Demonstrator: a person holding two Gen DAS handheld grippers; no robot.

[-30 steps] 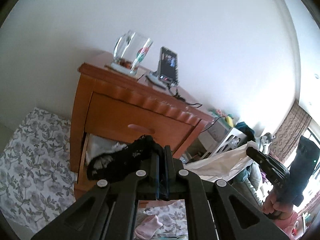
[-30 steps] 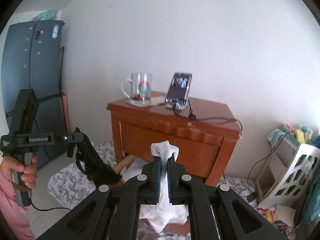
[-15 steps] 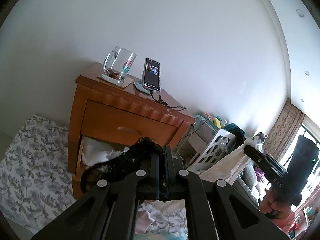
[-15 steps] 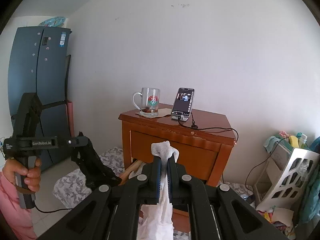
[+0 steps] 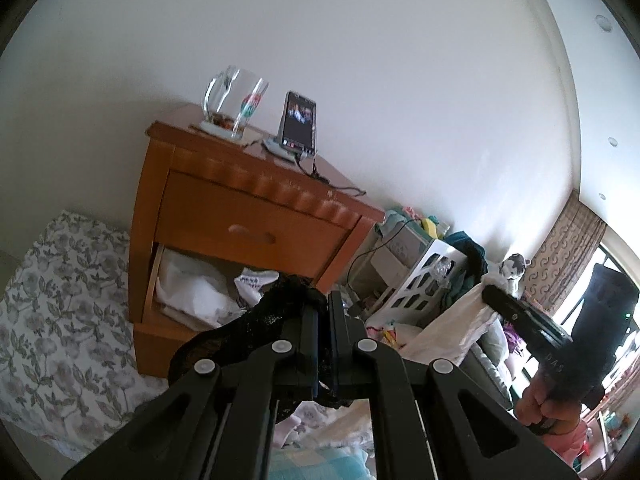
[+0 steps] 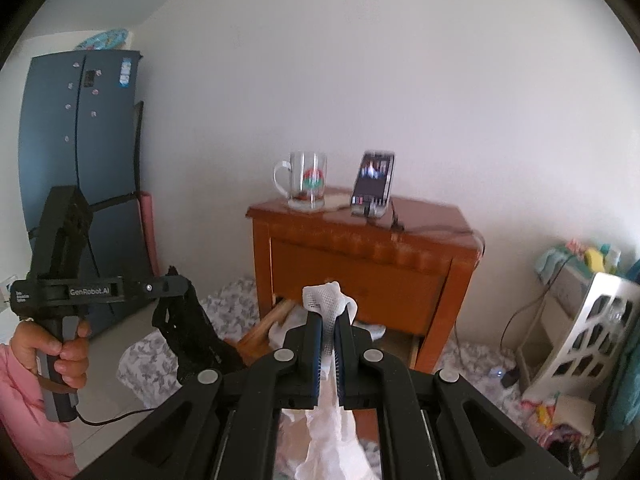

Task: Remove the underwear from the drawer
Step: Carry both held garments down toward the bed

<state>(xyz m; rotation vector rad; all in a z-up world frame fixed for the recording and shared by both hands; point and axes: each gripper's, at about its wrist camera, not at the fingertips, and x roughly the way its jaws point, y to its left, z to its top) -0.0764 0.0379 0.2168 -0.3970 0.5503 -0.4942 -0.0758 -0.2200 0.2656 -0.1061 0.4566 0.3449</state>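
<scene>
From the left wrist, the left gripper [image 5: 325,312] is clenching a black lace garment [image 5: 256,328] between its closed jaws. The lace is draping from the fingertips down and to the left, so its long axis is running slantwise below the gripper. It is hanging in front of the open lower drawer [image 5: 149,280] of the wooden nightstand [image 5: 256,216], clear of the drawer's front edge, with pale clothes [image 5: 192,288] lying inside. At the right edge, the right gripper [image 5: 520,316] is trailing a white cloth [image 5: 452,328].

From the right wrist, the right gripper [image 6: 328,320] is grasping the white underwear [image 6: 326,300]; a tuft is poking up past the fingertips and the rest is hanging straight down below the jaws. The drawer [image 6: 264,320] is lying ahead and below. To the left, a hand [image 6: 60,348] is holding the left gripper [image 6: 176,284], its black piece [image 6: 192,336] dangling downward, beside the drawer's left corner. Both garments look lifted free, the left one nearer the drawer.
</scene>
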